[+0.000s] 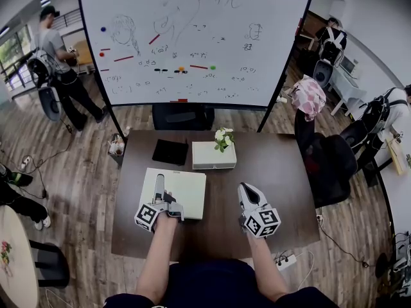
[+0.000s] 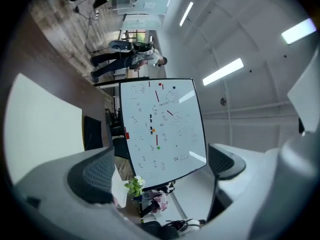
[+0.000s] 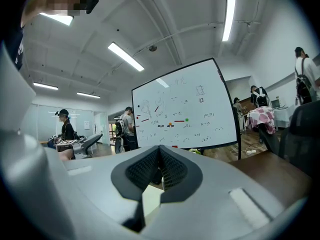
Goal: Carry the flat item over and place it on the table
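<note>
We see dark brown table (image 1: 276,165), cream flat item (image 1: 187,188), black pad (image 1: 170,151), white box (image 1: 209,159); left gripper (image 1: 159,179), right gripper (image 1: 246,188) pale grey, black-white marker squares.

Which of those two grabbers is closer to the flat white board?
Left. The left gripper is over the white board, jaws apart; the right gripper is over bare table off its right edge, jaws together.

A whiteboard (image 1: 192,40) stands behind a white box (image 1: 212,156) topped with flowers (image 1: 223,138), black chair (image 1: 331,162) alongside.
</note>
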Tool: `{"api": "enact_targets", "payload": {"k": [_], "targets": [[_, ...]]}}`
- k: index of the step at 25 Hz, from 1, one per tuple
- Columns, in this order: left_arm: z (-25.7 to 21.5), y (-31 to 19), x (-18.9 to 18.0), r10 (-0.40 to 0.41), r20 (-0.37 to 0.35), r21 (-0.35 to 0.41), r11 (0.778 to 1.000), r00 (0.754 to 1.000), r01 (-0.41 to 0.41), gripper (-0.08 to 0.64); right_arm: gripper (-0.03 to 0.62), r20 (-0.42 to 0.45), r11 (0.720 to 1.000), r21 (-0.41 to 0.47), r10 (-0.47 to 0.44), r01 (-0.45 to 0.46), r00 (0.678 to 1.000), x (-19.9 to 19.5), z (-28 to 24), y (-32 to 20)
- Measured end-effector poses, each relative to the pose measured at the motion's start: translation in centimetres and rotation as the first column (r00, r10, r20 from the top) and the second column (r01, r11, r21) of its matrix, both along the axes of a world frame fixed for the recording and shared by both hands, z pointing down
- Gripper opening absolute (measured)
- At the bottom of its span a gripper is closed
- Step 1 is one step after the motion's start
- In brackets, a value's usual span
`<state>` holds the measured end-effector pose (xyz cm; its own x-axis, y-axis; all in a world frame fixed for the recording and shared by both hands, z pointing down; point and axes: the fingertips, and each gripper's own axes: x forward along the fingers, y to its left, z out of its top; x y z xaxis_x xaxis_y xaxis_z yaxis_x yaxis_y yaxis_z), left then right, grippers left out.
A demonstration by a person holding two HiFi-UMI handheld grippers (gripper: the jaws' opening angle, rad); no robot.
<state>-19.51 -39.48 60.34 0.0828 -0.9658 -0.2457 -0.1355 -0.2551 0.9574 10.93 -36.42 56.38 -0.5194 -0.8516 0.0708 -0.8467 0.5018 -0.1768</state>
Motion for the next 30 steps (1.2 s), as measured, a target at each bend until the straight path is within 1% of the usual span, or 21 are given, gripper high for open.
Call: {"api": "enact_targets", "payload": {"k": [2,3,4,5,6,7,8,9,10,11,14,15,16,17,18,19,21,23,26,28,30], "targets": [[-0.6,0.1,0.2,0.007,0.086,0.012,1.0,0.996,-0.008,0.571,0.011,-0.005,1.0,0.0,-0.001,0.001,1.0,0.0,0.2,0.1],[-0.7,0.1,0.2,0.009,0.155,0.006,1.0,0.988,-0.01,0.571,0.011,-0.006,1.0,0.0,-0.001,0.001,1.0,0.1,0.2,0.2],[-1.0,0.1,0.3,0.014,0.234,0.0,1.0,0.972,-0.014,0.571,0.011,-0.007,1.0,0.0,-0.002,0.002,1.0,0.1,0.3,0.3],[-1.4,0.1,0.6,0.022,0.315,-0.003,1.0,0.949,-0.022,0.571,0.011,-0.008,1.0,0.0,-0.002,0.002,1.0,0.1,0.3,0.3],[-1.9,0.1,1.0,0.031,0.393,-0.002,0.999,0.919,-0.033,0.571,0.011,-0.009,1.0,0.0,-0.003,0.003,1.0,0.1,0.2,0.4],[-2.4,0.1,1.4,0.039,0.467,0.0,0.999,0.883,-0.044,0.571,0.011,-0.011,1.0,-0.001,-0.004,0.004,1.0,0.1,0.2,0.4],[-2.8,0.1,1.8,0.045,0.54,0.002,0.999,0.841,-0.055,0.571,0.011,-0.012,1.0,-0.002,-0.004,0.004,1.0,0.1,0.3,0.4],[-3.1,0.1,2.3,0.048,0.612,0.003,0.998,0.789,-0.063,0.571,0.011,-0.012,1.0,-0.003,-0.005,0.005,1.0,0.1,0.3,0.4],[-3.4,0.2,2.7,0.049,0.684,0.002,0.998,0.728,-0.068,0.571,0.011,-0.013,1.0,-0.004,-0.005,0.005,1.0,0.1,0.4,0.4],[-3.7,0.3,3.2,0.05,0.751,-0.001,0.997,0.658,-0.074,0.571,0.011,-0.015,1.0,-0.005,-0.005,0.005,1.0,0.0,0.5,0.4],[-4.7,0.6,5.0,0.056,0.906,-0.016,0.995,0.419,-0.098,0.572,0.011,-0.033,1.0,-0.007,-0.003,0.002,0.999,0.0,0.8,0.4],[-5.0,0.8,5.6,0.051,0.939,-0.016,0.994,0.34,-0.107,0.572,0.011,-0.036,1.0,-0.007,-0.002,0.001,0.999,0.0,0.9,0.4],[-5.4,0.9,6.2,0.045,0.962,-0.014,0.993,0.271,-0.115,0.572,0.011,-0.037,1.0,-0.007,-0.001,0.0,0.999,0.0,0.9,0.3],[-5.7,1.1,6.7,0.038,0.975,-0.011,0.992,0.217,-0.123,0.572,0.011,-0.036,1.0,-0.007,0.0,0.0,0.999,0.0,0.9,0.3],[-6.0,1.3,7.1,0.033,0.982,-0.009,0.991,0.184,-0.13,0.571,0.011,-0.036,1.0,-0.005,0.0,0.0,0.999,-0.1,0.9,0.2],[-6.2,1.4,7.3,0.03,0.985,-0.007,0.991,0.171,-0.135,0.569,0.011,-0.036,1.0,-0.003,-0.001,0.001,0.999,-0.1,0.8,0.2],[-6.6,1.6,7.2,0.026,0.984,-0.003,0.991,0.177,-0.133,0.545,0.011,-0.034,1.0,-0.001,-0.001,0.001,0.999,-0.2,0.8,0.2],[-6.7,1.7,7.0,0.023,0.982,0.0,0.992,0.188,-0.125,0.488,0.011,-0.035,1.0,-0.002,0.0,0.0,0.999,-0.1,0.9,0.1],[-6.9,1.7,6.7,0.021,0.981,0.001,0.994,0.192,-0.111,0.398,0.011,-0.034,1.0,-0.003,-0.002,0.002,0.999,0.0,1.0,-0.1],[-6.9,1.9,6.6,0.026,0.98,-0.006,0.995,0.197,-0.1,0.36,0.011,-0.029,1.0,-0.006,-0.005,0.004,1.0,0.0,1.1,-0.1],[-7.0,2.3,6.6,0.025,0.981,-0.009,0.996,0.192,-0.088,0.295,0.011,-0.028,1.0,-0.005,-0.006,0.006,1.0,-0.1,1.0,-0.1]]}}
